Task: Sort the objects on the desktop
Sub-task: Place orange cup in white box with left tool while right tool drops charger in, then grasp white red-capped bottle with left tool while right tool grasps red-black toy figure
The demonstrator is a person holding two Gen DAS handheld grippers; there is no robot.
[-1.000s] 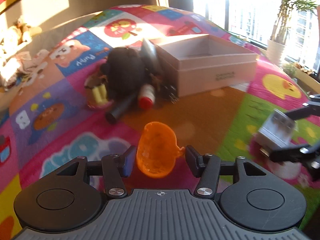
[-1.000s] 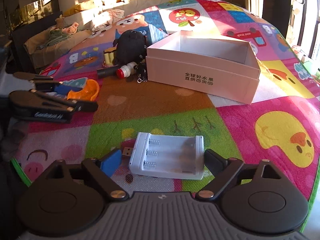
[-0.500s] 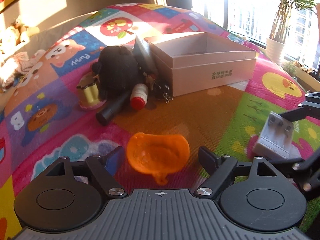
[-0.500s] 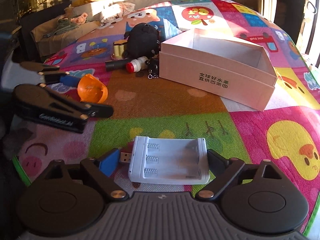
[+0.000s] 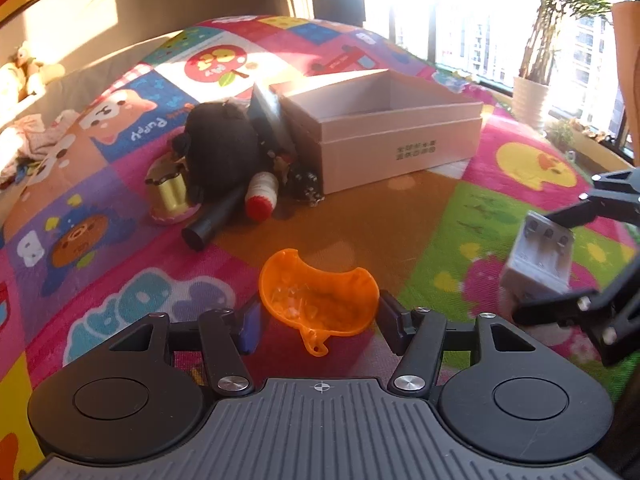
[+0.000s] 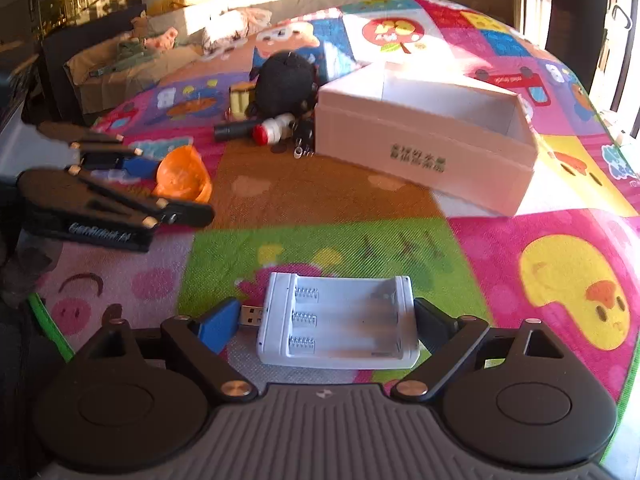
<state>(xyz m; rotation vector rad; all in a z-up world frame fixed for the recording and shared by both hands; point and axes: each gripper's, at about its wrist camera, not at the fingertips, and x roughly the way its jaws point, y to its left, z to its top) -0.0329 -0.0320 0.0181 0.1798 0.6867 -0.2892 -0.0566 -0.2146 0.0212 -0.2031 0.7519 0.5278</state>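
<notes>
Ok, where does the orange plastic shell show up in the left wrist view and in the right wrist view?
Left wrist view: the orange shell sits low in the centre, between the jaws of the left gripper.
Right wrist view: the same shell is at the left edge, halfway up, beside the left gripper's dark frame.
Shared landmark: the open pink box, beyond the shell in the left wrist view and to its right in the right wrist view.

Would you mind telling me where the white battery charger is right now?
The white battery charger sits between the right tongs at the bottom centre of the right wrist view, above the green mat patch.
</notes>
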